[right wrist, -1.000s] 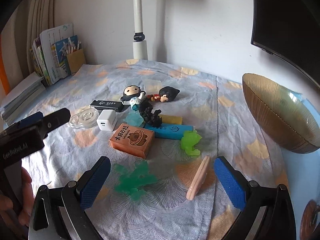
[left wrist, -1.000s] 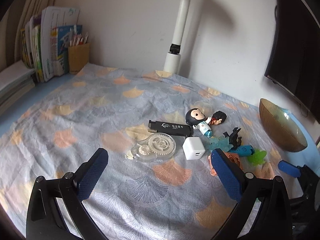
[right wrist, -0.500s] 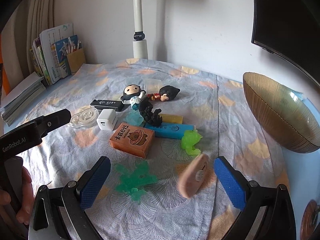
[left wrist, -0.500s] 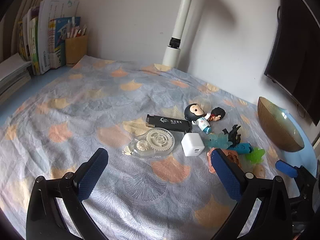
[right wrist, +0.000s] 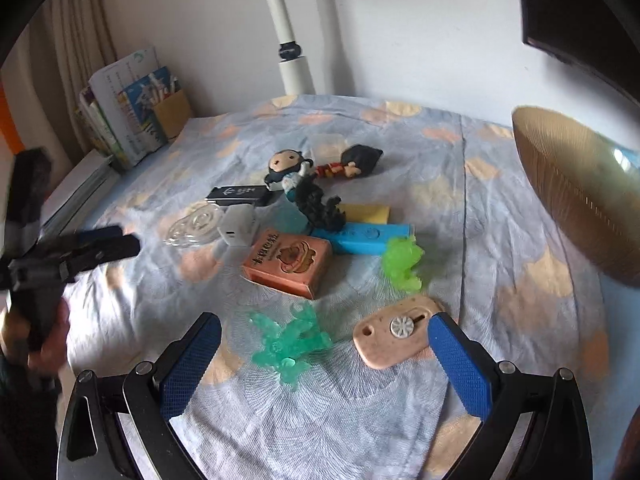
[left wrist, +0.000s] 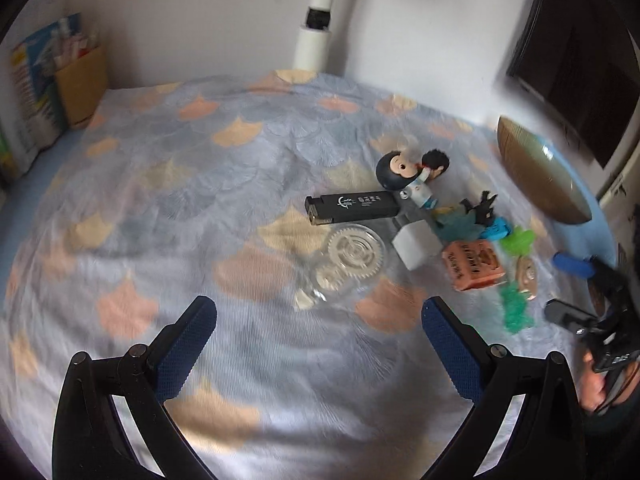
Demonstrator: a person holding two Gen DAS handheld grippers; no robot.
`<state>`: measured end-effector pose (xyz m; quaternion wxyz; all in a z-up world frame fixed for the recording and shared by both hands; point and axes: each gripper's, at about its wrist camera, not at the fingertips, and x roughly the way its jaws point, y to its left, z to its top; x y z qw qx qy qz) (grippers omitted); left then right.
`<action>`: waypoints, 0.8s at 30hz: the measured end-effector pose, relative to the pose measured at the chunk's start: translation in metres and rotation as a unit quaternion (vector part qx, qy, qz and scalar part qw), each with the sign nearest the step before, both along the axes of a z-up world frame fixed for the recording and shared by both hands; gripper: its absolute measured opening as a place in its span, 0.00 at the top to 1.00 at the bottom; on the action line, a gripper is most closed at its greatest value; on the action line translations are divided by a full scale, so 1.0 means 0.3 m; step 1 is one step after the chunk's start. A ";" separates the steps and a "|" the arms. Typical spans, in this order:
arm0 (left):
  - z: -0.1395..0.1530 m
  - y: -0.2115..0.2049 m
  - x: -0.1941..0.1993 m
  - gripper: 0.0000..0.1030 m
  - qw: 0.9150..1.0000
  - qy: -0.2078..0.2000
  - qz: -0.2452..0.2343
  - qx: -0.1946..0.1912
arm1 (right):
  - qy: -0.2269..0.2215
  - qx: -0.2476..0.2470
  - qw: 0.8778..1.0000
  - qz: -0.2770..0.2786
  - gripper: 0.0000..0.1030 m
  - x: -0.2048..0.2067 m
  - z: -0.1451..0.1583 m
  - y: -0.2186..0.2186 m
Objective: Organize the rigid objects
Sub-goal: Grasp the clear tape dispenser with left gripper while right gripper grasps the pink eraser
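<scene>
- On the patterned cloth (right wrist: 500, 208), a loose pile of small hard items is seen, none sorted yet; the bowl (right wrist: 576, 196) at the right edge is judged the likely drop spot.
- Right gripper (right wrist: 324, 360) is held low and spread wide, empty; the beige flat gadget (right wrist: 396, 330) lies flat just inside its right finger, the teal toy (right wrist: 290, 340) between the fingers.
- Beige gadget is judged the next pick: it is nearest and lies apart from the pile.
- Left gripper (left wrist: 316, 344) is also spread wide and empty, hovering short of the clear tape dispenser (left wrist: 344, 262); nothing is touched.
- Tight cluster noted: white charger (right wrist: 238, 224) just beside the orange box (right wrist: 290, 260), blue bar (right wrist: 360, 236) behind it, green toy (right wrist: 402, 262) at its end, black stick (right wrist: 240, 195) and doll (right wrist: 286, 166) further back.
- Open cloth is left on the left half and near the front edge, so room for approach from the front is judged good.
- Bare cloth is seen between pile and bowl; a carry path there is judged clear.
- Risk judged: the teal toy could be nudged when the jaws are closed on the gadget.
- Left view is blurred; fine detail cannot be told.
</scene>
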<state>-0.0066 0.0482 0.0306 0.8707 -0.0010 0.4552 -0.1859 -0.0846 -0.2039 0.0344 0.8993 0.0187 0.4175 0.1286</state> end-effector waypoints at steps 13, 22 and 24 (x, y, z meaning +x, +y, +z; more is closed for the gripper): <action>-0.080 -0.133 0.108 0.25 0.996 0.022 -0.058 0.064 | 0.065 -0.050 0.996 0.026 0.10 -0.036 -0.046 -0.060; -0.079 -0.163 0.084 0.33 0.994 0.007 -0.061 0.085 | 0.085 -0.019 0.996 0.012 0.25 -0.001 -0.077 -0.069; -0.080 -0.161 0.082 0.33 0.995 0.008 -0.061 0.083 | 0.089 -0.029 0.996 0.002 0.32 0.013 -0.083 -0.059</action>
